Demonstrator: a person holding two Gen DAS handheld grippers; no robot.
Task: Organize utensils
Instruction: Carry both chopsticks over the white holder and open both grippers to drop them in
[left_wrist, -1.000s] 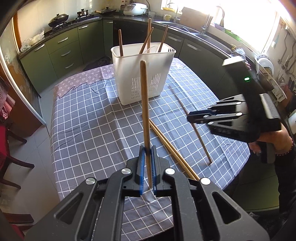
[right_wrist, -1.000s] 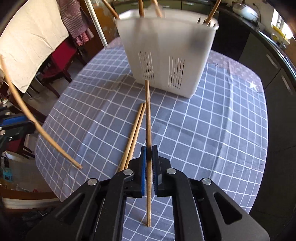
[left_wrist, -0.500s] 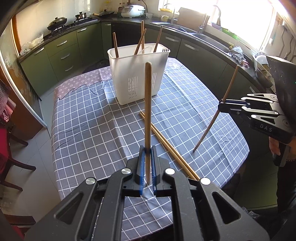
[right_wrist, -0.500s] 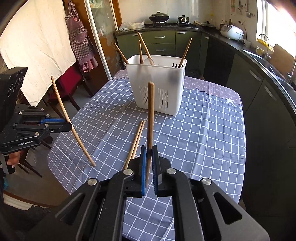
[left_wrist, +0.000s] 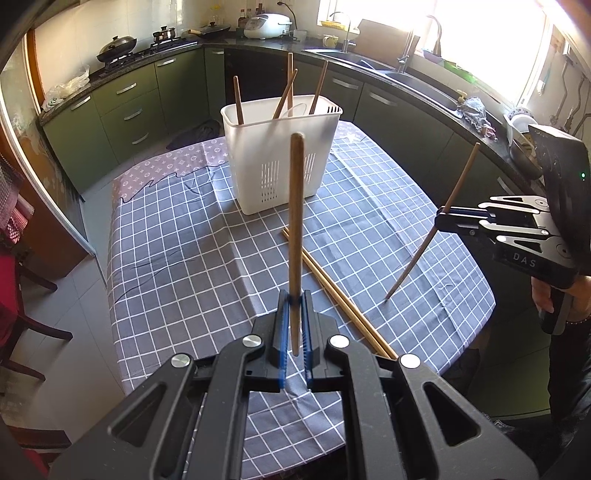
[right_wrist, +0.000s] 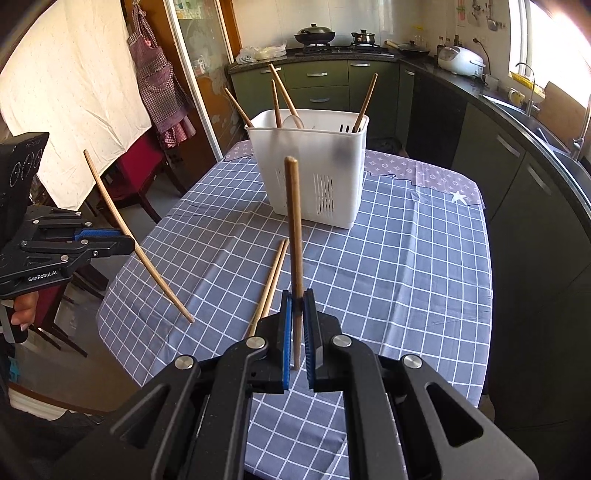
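- Both grippers had risen since the earlier frame, each lifting a chopstick clear of the checked tablecloth.
- Left gripper was clamped low on its chopstick; right gripper likewise pinched its chopstick.
- Two loose chopsticks lay near the white utensil basket.
- Light, stiff and smooth, these sticks probably pivot when held near one end.

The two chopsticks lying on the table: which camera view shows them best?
The left wrist view shows the two chopsticks best, almost full length on the tablecloth. In the right wrist view, the right gripper hides their near ends.
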